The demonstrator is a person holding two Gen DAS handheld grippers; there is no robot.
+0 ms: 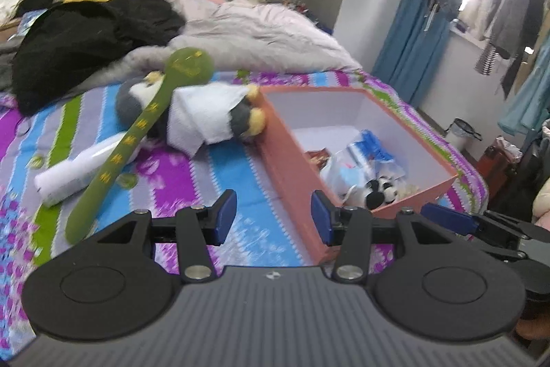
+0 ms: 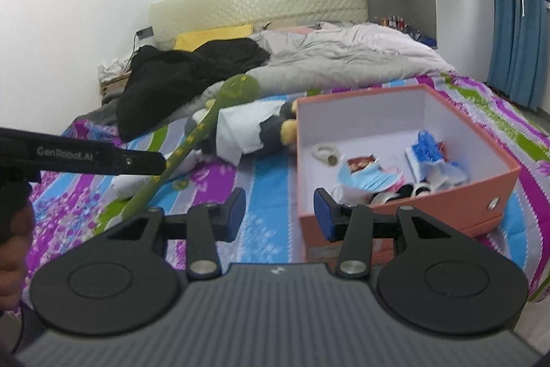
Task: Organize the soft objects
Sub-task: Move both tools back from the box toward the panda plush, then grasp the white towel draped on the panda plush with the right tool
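Left wrist view: left tool [image 1: 273, 215] low in frame, blue pads apart, nothing between them, hanging over the striped bed cover [image 1: 220, 174]. Plush toy [image 1: 192, 112] up and left of that gap, lying on the bed just beside the left wall of the orange box [image 1: 285, 160], yellow feet at or nearly against that wall; contact not certain through the blur. Long axis of the plush running from left of centre toward frame centre, roughly level in the picture, head end left, feet end pointing right at the box. Green long-handled paddle [image 1: 137, 133] crossing over the head end, its own axis steeply diagonal from lower left to a round head at upper centre. White roll [image 1: 75, 171] under the paddle's lower part.

Right wrist view: right tool [image 2: 280, 212] likewise parted and empty, sitting low in frame with its right pad overlapping the box's near corner [image 2: 306, 215]. Same plush [image 2: 247, 133] up and left of this gap, further off to the side than for the left one. Left tool's arm [image 2: 82, 157] reaching in from the left edge toward the paddle.

Judged from both: left hand nearer the plush and better lined up; likely a grasp across the white mid-body, square to the long axis, then a short carry rightward into the box, already part filled with soft things.
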